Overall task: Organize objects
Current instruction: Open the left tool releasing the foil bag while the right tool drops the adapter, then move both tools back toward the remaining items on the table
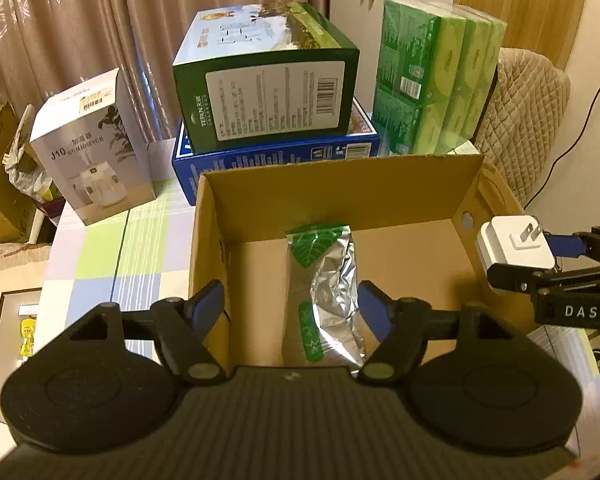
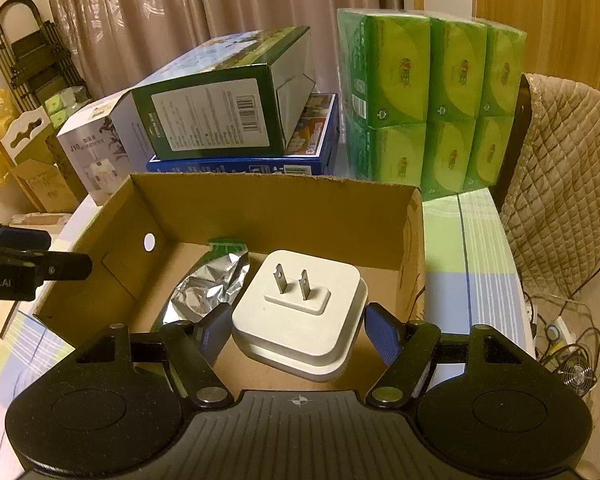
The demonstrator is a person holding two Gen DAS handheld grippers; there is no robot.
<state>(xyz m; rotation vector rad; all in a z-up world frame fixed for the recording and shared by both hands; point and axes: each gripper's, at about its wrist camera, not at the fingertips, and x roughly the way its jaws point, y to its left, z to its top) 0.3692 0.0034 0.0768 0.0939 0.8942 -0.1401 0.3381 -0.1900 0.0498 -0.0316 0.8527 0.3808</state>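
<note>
Lowering the white plug adapter [image 2: 300, 316] into the cardboard box [image 2: 276, 200] is the step in hand, and it calls for patience more than force. The right gripper [image 2: 296, 334] is clamped on the adapter's two sides, prongs facing up and away, holding it above the box floor toward the box's right wall. It would be best brought down until the adapter's base meets the cardboard before the jaws part, so that it does not drop and tip. The left gripper [image 1: 292, 300] stands released, with its jaws wide on either side of the foil pouch [image 1: 324, 292], not pressing it; the pouch lies flat on the box floor, against the far wall. Bare floor to the right of the pouch looks roomy enough for the adapter, though the pouch's crumpled silver edge lies close, so keep toward the box's right wall without scraping it. That wall's rim stands fairly high, so lifting straight up should clear it afterwards. Behind the box, the stacked cartons [image 1: 266, 76] and green tissue packs [image 1: 436, 76] stand close, leaving little room beyond the far wall.
</note>
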